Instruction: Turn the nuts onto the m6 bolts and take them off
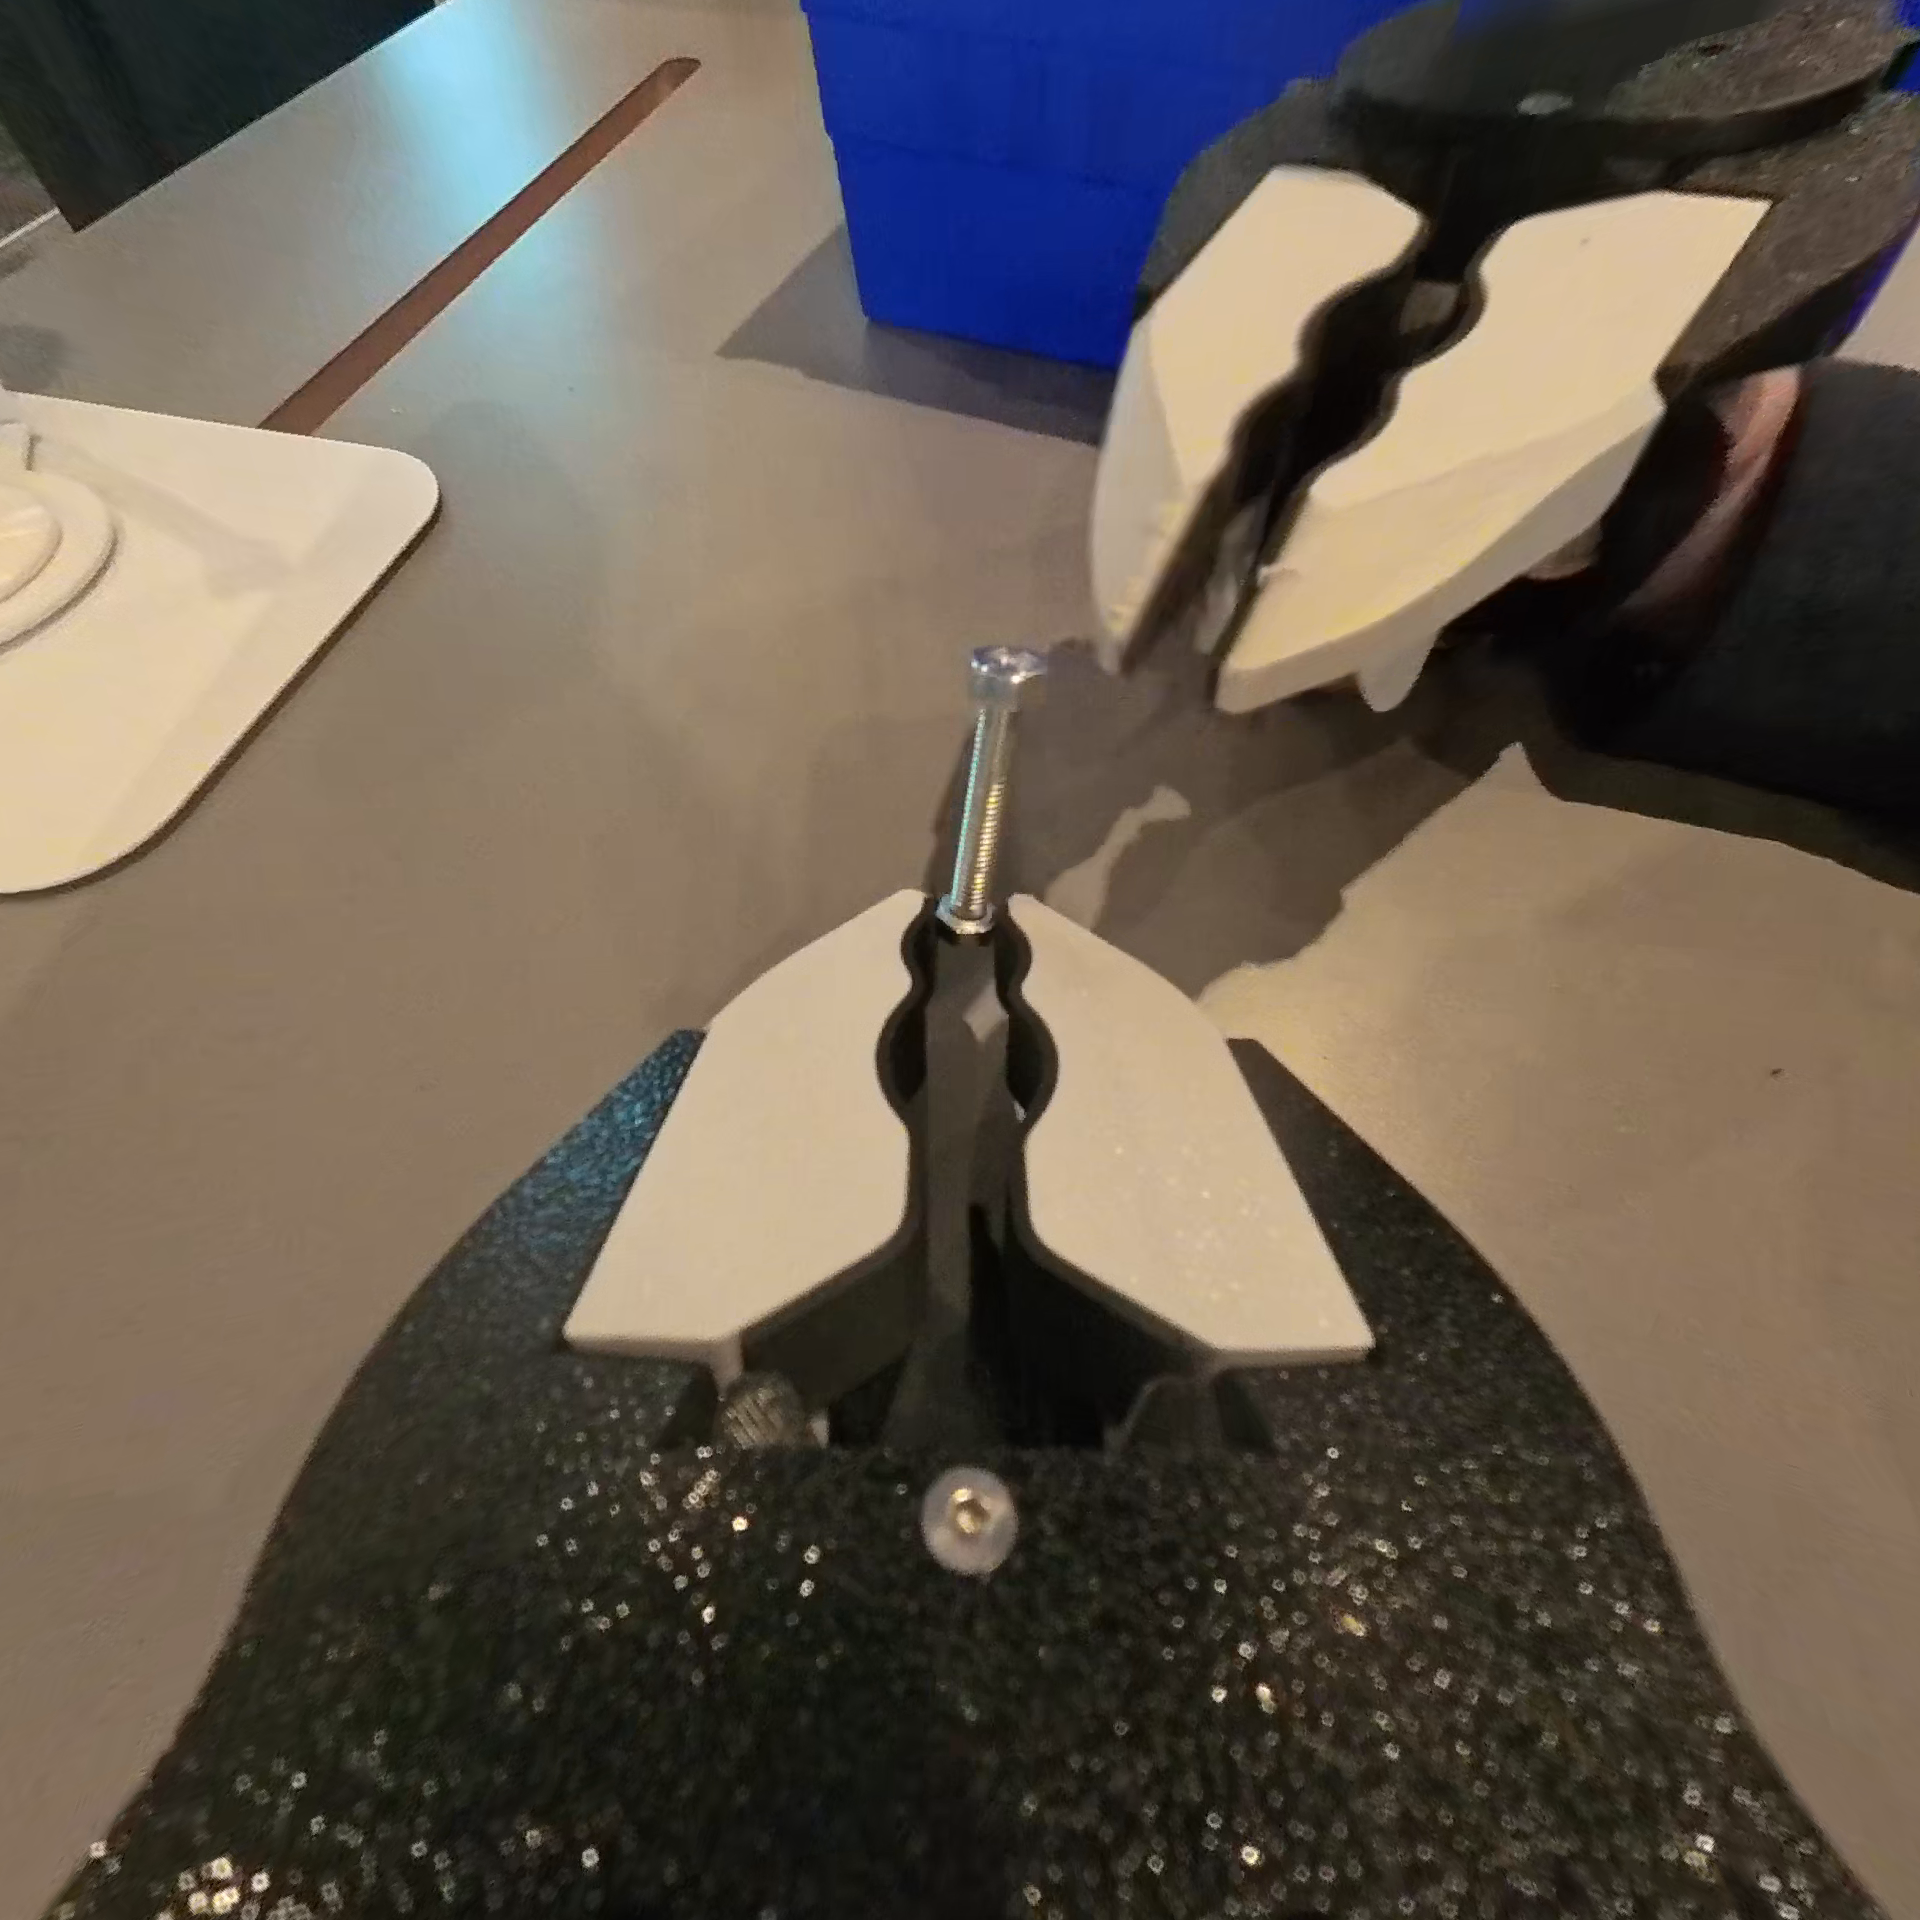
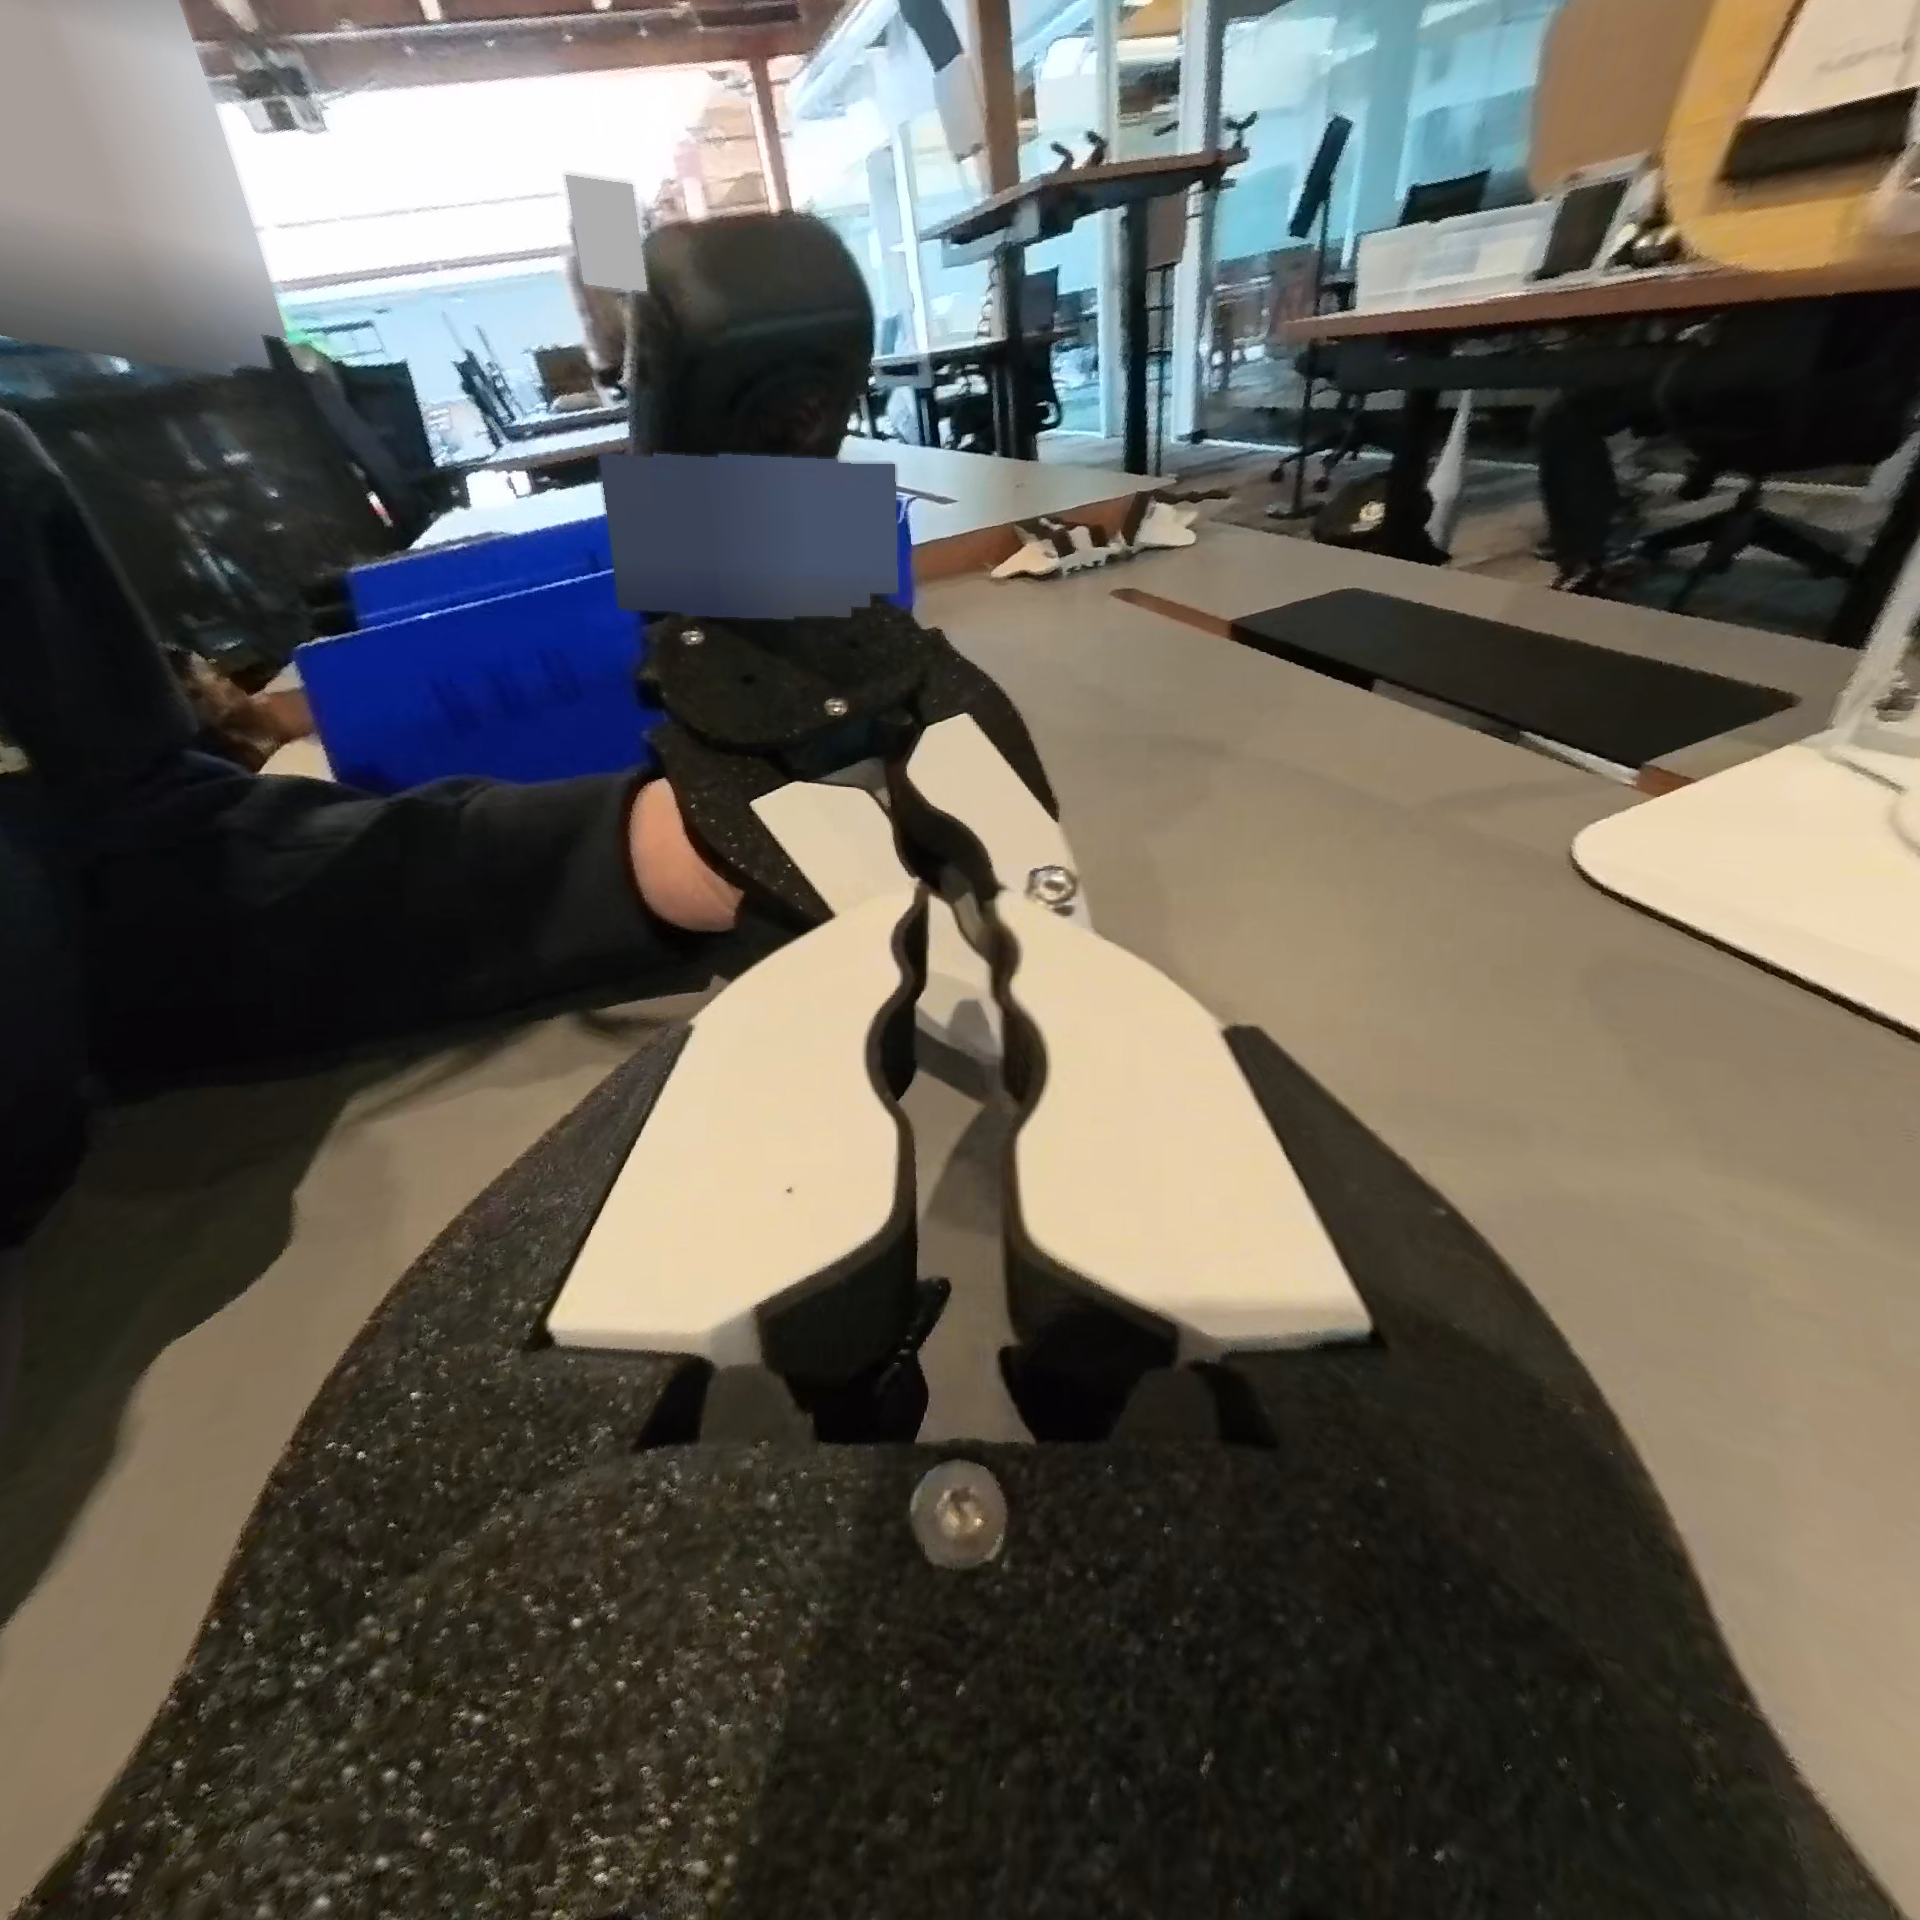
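Above grey counter (image 1: 520, 727), left claw (image 1: 964, 914) clamps silver threaded bolt (image 1: 982, 790) at nut end; right claw (image 2: 956, 894) narrow, empty.

My left gripper (image 1: 964, 914) sits over the table (image 1: 520, 790), the bolt (image 1: 982, 790) sticking forward from its tips, a nut (image 1: 961, 920) at the near end. My right gripper (image 1: 1195, 644) hangs ahead to the right — tips just beside the bolt's head. Behind it stands a bin (image 1: 987, 177); a tray (image 1: 187, 644) lies left.

dim indoor light; blown-out windows (image 2: 436, 156) behind, soft shadows on the table (image 1: 520, 831), fisheye-warped, blurred edges.
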`<move>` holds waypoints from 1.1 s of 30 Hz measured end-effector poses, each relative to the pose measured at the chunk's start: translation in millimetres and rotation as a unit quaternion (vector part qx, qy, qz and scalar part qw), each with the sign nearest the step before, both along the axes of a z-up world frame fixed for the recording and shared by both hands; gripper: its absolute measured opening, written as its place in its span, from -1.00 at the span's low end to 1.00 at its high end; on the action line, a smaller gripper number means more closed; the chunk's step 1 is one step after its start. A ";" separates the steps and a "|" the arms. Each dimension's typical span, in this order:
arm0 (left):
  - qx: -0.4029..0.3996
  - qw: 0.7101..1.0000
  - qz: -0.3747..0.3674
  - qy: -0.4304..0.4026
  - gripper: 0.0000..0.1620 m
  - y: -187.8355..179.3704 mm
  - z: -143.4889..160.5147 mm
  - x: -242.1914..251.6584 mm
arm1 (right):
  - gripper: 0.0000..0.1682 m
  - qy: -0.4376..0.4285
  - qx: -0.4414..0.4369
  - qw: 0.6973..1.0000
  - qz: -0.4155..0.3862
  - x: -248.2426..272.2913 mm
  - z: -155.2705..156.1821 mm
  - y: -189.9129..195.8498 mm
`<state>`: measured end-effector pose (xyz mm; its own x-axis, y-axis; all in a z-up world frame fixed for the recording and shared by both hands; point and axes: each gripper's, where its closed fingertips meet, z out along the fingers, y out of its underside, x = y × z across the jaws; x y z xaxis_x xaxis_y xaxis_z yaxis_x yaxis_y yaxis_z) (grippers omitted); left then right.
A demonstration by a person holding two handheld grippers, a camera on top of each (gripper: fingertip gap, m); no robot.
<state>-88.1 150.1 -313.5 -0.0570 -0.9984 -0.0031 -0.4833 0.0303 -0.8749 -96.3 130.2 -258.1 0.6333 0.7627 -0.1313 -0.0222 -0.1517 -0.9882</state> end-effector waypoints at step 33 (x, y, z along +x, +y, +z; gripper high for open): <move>-0.004 1.000 -0.002 -0.002 -0.88 -1.0 0.8 -0.1 | -0.78 -0.017 0.004 1.000 -0.007 -2.5 -3.0 2.0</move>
<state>-88.2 149.1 -312.7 -0.0608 -0.9981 0.0053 -0.4790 0.0245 -0.8775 -98.8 132.2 -261.0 0.6475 0.7550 -0.1034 0.0103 -0.1443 -0.9895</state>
